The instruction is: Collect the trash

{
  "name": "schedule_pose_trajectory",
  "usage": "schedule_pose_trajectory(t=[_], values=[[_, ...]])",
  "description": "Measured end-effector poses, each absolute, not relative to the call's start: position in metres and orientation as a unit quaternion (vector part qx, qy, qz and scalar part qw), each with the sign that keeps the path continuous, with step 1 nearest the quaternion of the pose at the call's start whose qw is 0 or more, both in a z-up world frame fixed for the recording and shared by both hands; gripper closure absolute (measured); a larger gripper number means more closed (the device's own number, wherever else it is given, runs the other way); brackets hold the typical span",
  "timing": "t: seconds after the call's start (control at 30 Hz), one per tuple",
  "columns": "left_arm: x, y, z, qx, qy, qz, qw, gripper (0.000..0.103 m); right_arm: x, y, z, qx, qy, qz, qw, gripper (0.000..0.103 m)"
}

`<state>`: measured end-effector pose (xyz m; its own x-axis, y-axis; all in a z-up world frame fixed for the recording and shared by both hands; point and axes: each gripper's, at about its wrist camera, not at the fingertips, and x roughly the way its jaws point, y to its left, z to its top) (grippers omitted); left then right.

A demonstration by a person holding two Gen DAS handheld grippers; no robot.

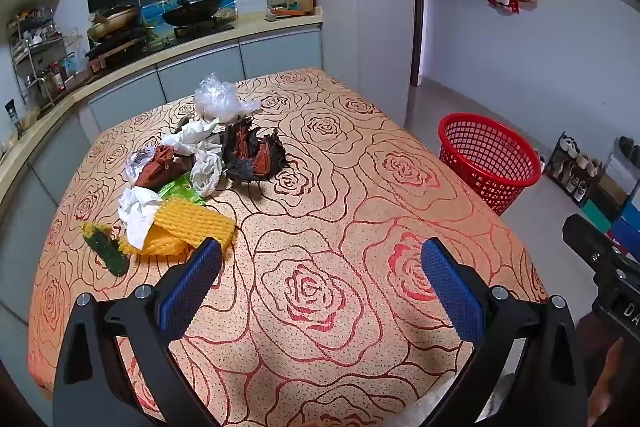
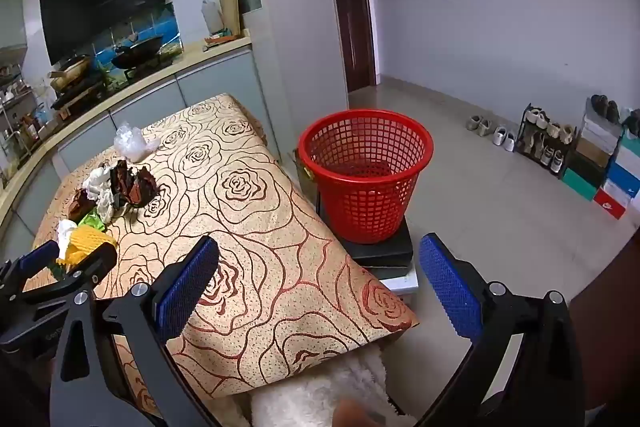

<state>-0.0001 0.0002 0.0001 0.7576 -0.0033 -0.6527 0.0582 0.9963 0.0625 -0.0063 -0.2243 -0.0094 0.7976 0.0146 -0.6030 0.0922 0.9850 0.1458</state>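
Observation:
A pile of trash lies on the rose-patterned table point(image 1: 340, 227): yellow foam netting point(image 1: 188, 227), white crumpled paper point(image 1: 138, 211), a green wrapper point(image 1: 182, 189), a dark red-and-black wrapper point(image 1: 252, 151), a clear plastic bag point(image 1: 218, 99). The pile also shows in the right wrist view point(image 2: 108, 187). A red mesh basket point(image 2: 366, 171) stands right of the table, also in the left wrist view point(image 1: 490, 159). My left gripper point(image 1: 320, 287) is open and empty above the table's near part, its left finger close to the netting. My right gripper point(image 2: 318, 287) is open and empty over the table's near right corner.
A kitchen counter point(image 1: 200, 43) with stove and woks runs behind the table. The basket sits on a dark box point(image 2: 384, 247) on the floor. A shoe rack point(image 2: 544, 143) and shoe boxes point(image 2: 608, 171) stand along the right wall. Something white and fluffy point(image 2: 320, 387) lies below the table's near edge.

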Motion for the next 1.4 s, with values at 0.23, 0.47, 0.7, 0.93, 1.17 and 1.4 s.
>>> schedule_pose_trajectory(t=[0.23,0.47,0.7,0.93,1.17,1.4], values=[[0.001,0.0,-0.001,0.041,0.349,-0.018,0.936,0.007,-0.009,-0.225,-0.006,0.082,0.311,-0.022,0.947,0.005],[0.002,-0.004,0.004,0.042,0.351,-0.017,0.935,0.007,-0.01,-0.223,-0.004,0.082,0.309,-0.02,0.947,0.005],[-0.003,-0.004,0.001,0.043,0.339,-0.018,0.94,0.007,-0.011,-0.223,-0.004,0.081,0.304,-0.021,0.949,0.005],[-0.003,-0.007,0.001,0.049,0.333,-0.024,0.941,0.007,-0.014,-0.226,-0.002,0.083,0.294,-0.03,0.952,0.005],[-0.005,-0.006,0.004,0.052,0.321,-0.024,0.945,0.007,-0.014,-0.226,-0.001,0.081,0.29,-0.031,0.953,0.005],[-0.012,-0.011,0.011,0.064,0.293,-0.023,0.954,0.007,-0.017,-0.223,0.004,0.073,0.279,-0.034,0.957,0.005]])
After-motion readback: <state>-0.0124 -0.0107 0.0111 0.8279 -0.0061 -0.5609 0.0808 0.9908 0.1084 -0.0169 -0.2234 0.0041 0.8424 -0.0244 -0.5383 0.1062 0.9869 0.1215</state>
